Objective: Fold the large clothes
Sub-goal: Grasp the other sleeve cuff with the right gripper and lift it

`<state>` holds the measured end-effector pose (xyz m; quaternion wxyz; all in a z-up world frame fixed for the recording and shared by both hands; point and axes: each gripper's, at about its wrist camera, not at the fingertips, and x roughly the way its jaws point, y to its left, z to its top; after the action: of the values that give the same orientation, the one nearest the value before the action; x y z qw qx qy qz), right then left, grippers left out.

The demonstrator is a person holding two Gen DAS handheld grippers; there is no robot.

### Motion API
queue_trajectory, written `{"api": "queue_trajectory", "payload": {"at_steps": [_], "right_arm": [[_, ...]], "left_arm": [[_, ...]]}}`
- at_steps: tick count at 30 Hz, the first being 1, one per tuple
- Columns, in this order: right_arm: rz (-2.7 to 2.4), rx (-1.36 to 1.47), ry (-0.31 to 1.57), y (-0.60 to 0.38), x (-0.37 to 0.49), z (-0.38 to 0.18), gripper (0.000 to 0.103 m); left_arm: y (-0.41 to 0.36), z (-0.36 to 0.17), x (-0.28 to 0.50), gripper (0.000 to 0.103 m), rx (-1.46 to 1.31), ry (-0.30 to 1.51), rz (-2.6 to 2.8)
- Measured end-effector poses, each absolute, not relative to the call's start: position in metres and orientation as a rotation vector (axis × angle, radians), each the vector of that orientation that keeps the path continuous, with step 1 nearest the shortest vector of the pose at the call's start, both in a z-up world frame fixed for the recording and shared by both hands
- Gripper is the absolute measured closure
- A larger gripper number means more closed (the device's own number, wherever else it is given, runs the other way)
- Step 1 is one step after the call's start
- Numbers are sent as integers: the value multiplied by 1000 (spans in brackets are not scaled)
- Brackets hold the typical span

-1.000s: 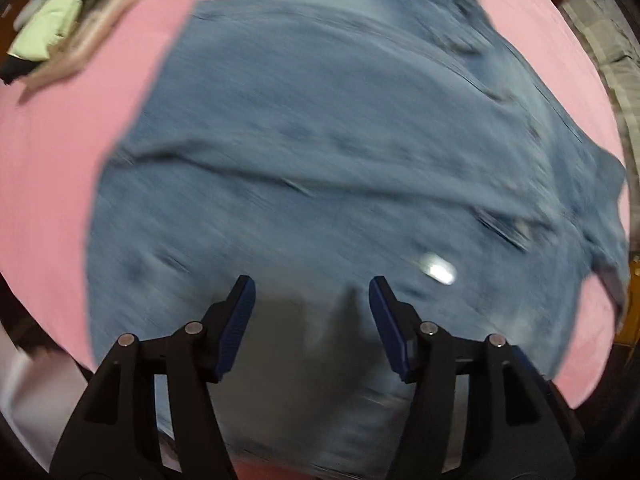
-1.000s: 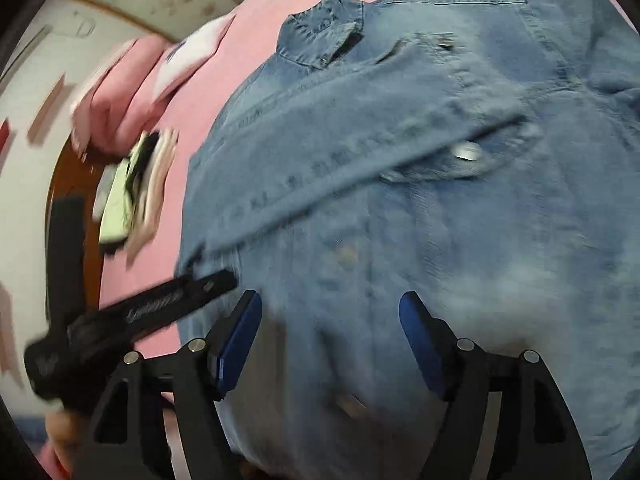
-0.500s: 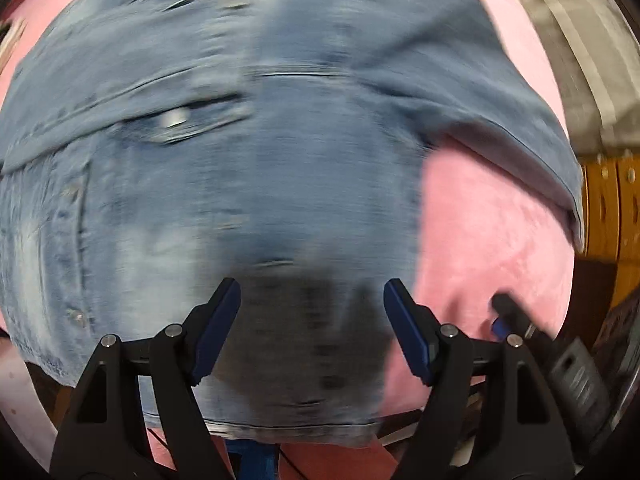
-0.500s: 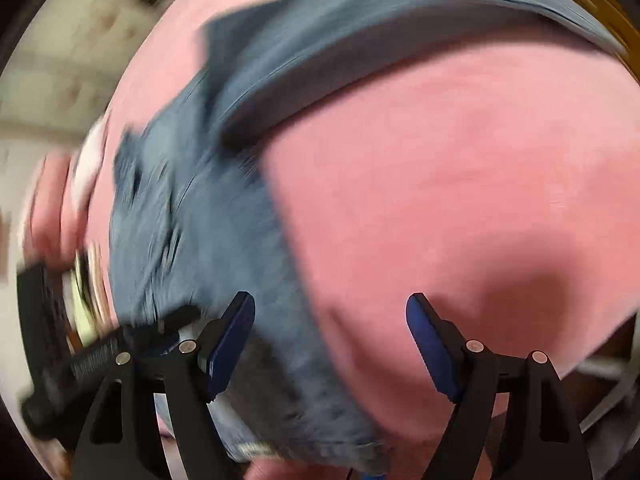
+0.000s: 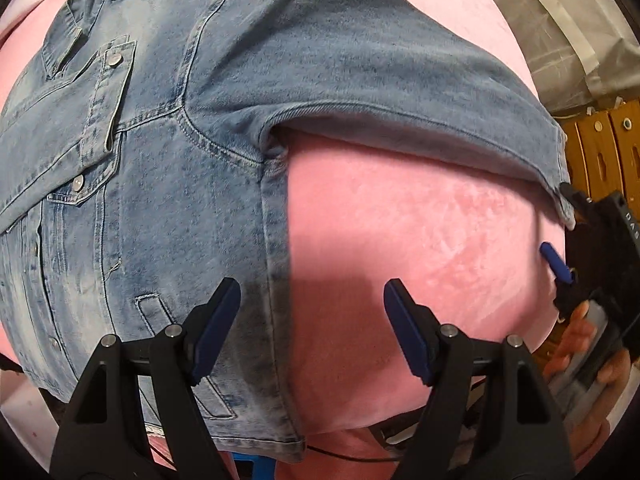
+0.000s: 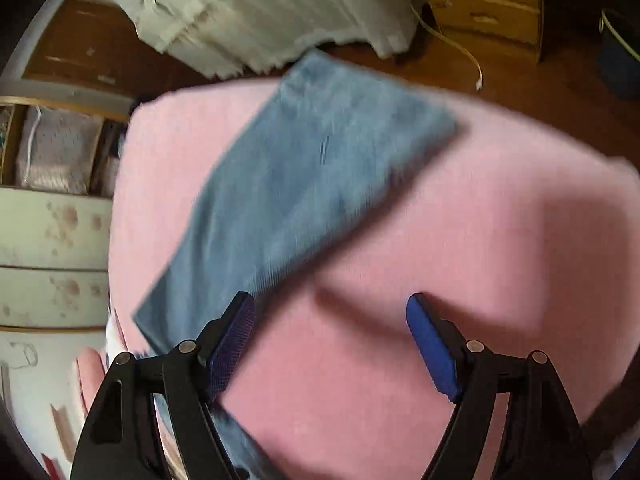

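Note:
A blue denim jacket (image 5: pixel 168 168) lies flat on a pink bedspread (image 5: pixel 400 240), collar at the upper left, one sleeve (image 5: pixel 400 80) stretched out to the right. My left gripper (image 5: pixel 312 320) is open and empty above the jacket's right side seam near the hem. My right gripper (image 6: pixel 332 344) is open and empty over the pink bedspread (image 6: pixel 440 240), beside the sleeve (image 6: pixel 304 184). The right gripper also shows at the right edge of the left wrist view (image 5: pixel 560 264), near the sleeve cuff.
Wooden drawers (image 6: pixel 480 4) and a pale folded blanket (image 6: pixel 272 12) lie beyond the bed's edge. A cord (image 6: pixel 452 40) trails on the wooden floor. Pale patterned panels (image 6: pixel 52 240) stand at the left.
Both grippers have swung right across the jacket. The left now looks at the side seam and sleeve; the right has gone from the jacket body out to the sleeve end.

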<state>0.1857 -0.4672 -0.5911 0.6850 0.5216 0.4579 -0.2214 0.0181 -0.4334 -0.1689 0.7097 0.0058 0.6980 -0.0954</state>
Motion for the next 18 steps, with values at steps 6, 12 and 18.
{"api": "queue_trajectory", "payload": {"at_steps": [6,12,18], "right_arm": [[-589,1234,956,-519,190,-595,25],[-670,1207,979,-546,196,-599,87],[-697,1073,832,-531,206,-540,90]], "left_arm": [[-451,-177,52,31,17,1554,-180],[-444,-173,61,31,-35,1556,-129],[-405,-157,64,31,-77,1516,-101]]}}
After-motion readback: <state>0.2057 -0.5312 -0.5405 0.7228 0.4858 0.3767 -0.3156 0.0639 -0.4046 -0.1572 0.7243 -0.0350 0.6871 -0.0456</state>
